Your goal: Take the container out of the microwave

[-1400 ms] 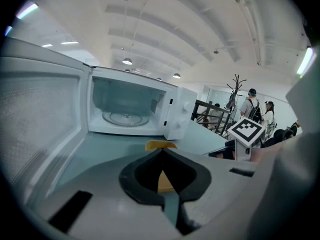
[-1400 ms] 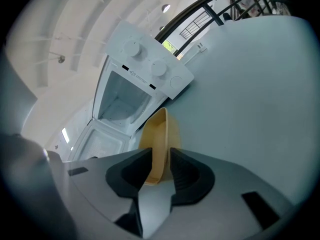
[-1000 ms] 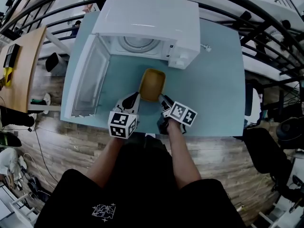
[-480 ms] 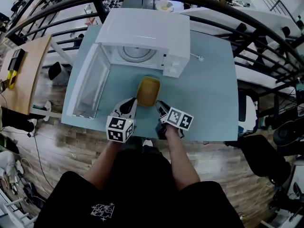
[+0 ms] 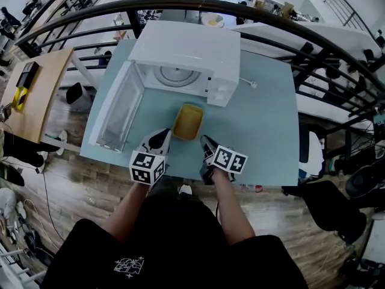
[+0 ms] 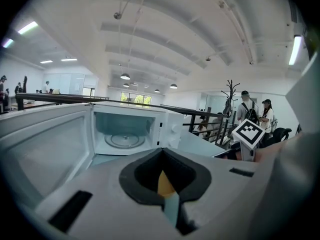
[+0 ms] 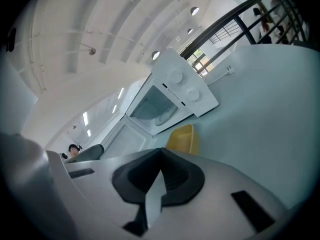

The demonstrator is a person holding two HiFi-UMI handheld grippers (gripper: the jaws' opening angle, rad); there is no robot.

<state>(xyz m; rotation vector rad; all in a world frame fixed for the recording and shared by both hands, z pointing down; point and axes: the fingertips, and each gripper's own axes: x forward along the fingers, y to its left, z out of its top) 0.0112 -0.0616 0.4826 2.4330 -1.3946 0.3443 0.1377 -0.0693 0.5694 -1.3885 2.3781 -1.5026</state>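
Observation:
The yellow container sits on the pale blue table in front of the open white microwave, whose chamber holds only its glass turntable. My left gripper hangs just short of the container's near left corner, jaws together, gripping nothing; a sliver of the yellow container shows behind them. My right gripper is off the near right corner. Its jaws have just been closing and now meet with nothing between them. The container lies ahead of that gripper, apart from it.
The microwave door swings out to the left over the table. A plug and cord lie right of the microwave. A black railing curves behind the table. A wooden desk stands at left, a dark chair at right.
Both grippers have drawn back from the container toward the person and risen. The right jaws, open beside the container a second ago, have shut. The container stays on the table.

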